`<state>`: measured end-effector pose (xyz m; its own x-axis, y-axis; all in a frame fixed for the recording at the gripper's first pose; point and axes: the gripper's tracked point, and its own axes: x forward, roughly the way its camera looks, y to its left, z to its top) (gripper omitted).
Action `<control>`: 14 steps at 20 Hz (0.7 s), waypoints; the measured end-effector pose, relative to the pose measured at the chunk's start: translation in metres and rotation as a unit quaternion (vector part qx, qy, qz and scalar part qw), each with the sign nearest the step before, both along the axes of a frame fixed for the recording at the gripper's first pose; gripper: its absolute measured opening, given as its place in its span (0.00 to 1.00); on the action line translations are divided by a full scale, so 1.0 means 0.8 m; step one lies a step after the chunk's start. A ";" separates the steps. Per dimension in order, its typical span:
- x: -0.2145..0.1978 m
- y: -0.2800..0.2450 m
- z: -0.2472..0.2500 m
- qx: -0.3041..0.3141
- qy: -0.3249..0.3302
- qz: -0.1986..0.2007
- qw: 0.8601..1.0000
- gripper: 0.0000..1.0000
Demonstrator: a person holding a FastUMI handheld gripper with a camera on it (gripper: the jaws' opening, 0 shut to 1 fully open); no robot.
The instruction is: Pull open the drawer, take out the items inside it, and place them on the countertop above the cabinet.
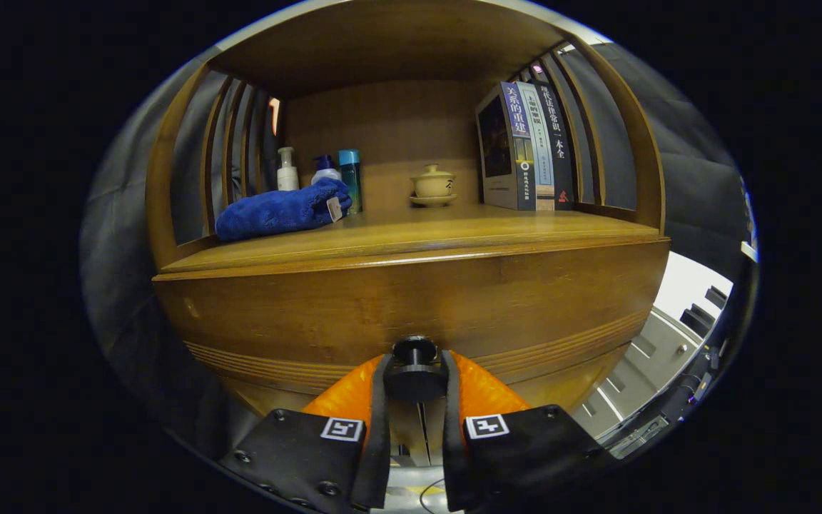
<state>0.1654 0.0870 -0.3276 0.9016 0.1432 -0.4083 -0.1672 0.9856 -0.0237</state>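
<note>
Here the gripper is pinching the dark round knob of the wooden drawer between both fingers, while above it the table carries a blue towel, bottles, a lidded cup and books.

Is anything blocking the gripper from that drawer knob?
No. The gripper has its fingers closed on the dark drawer knob on the wooden drawer front; nothing sits between them.
</note>
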 end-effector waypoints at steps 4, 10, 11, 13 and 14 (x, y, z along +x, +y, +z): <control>-0.039 -0.007 0.005 -0.001 0.004 -0.003 1.000 0.39; -0.096 -0.020 0.012 0.006 0.014 -0.007 1.000 0.39; -0.104 -0.021 0.013 0.007 0.017 -0.010 1.000 0.39; -0.116 -0.024 0.016 -0.002 0.021 -0.004 1.000 0.38; -0.122 -0.026 0.016 -0.003 0.021 -0.003 1.000 0.39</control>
